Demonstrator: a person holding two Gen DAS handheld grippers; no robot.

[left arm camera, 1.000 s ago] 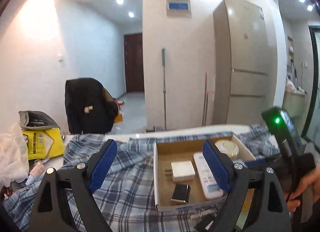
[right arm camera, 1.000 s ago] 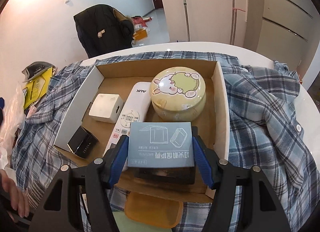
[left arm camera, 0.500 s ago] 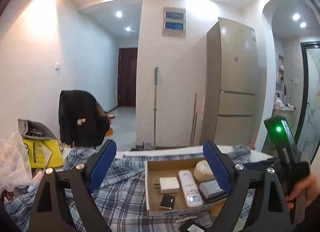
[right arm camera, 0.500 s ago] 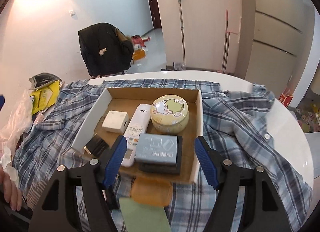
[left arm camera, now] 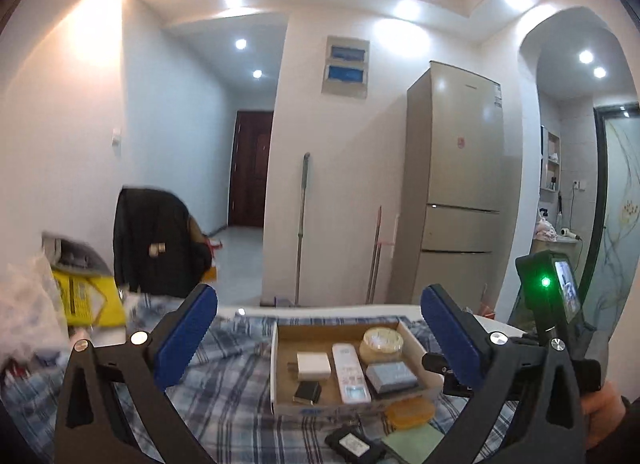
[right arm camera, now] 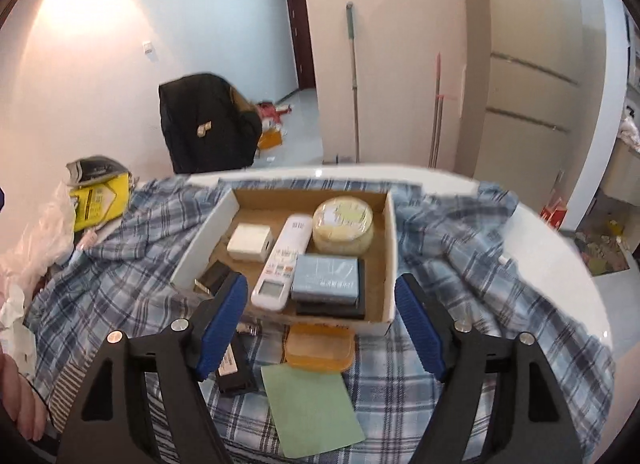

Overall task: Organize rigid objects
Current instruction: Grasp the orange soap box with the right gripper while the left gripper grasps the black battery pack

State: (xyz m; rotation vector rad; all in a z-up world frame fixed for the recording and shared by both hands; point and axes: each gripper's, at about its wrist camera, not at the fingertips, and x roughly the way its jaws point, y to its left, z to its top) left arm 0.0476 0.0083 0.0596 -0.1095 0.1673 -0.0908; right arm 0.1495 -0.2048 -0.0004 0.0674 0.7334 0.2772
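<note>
While both pairs of blue-padded jaws stand spread wide with nothing between them, the right gripper (right arm camera: 320, 304) hangs just short of the cardboard box (right arm camera: 390, 248) and the left gripper (left arm camera: 320, 328) is held higher and farther back from it.

Nearest the right gripper, in front of the box on the blue plaid cloth (right arm camera: 460, 256), lie a flat sage-green card (right arm camera: 314, 408), a translucent orange rounded-square lid or case (right arm camera: 320, 348) touching the box's front wall, and a black slab with a white label (right arm camera: 234, 368), its print too small to read.

The box is a shallow open tray, white outside and plain brown inside. At its near right, a grey-blue carton (right arm camera: 325, 278) with line drawings and unreadable print sits on top of a flat black item (right arm camera: 332, 310). Left of that a white remote control (right arm camera: 282, 264) with a small screen and coloured buttons lies lengthwise; lettering at its far end is blurred. At the near left corner is a small glossy black block (right arm camera: 214, 276), partly hidden by the right gripper's left finger. Behind it sits a white cube-like charger (right arm camera: 250, 243), prongs showing in the left wrist view. The far right corner holds a round pale-yellow tin (right arm camera: 345, 226) with a greenish lid.

Left of the box, past the cloth, are a yellow package (right arm camera: 100, 200) and crumpled clear plastic (right arm camera: 36, 244). Beyond the white table edge (right arm camera: 560, 248) stand a black jacket on a chair (right arm camera: 206, 124), a mop handle (right arm camera: 353, 80) and a beige fridge (left arm camera: 460, 192).
</note>
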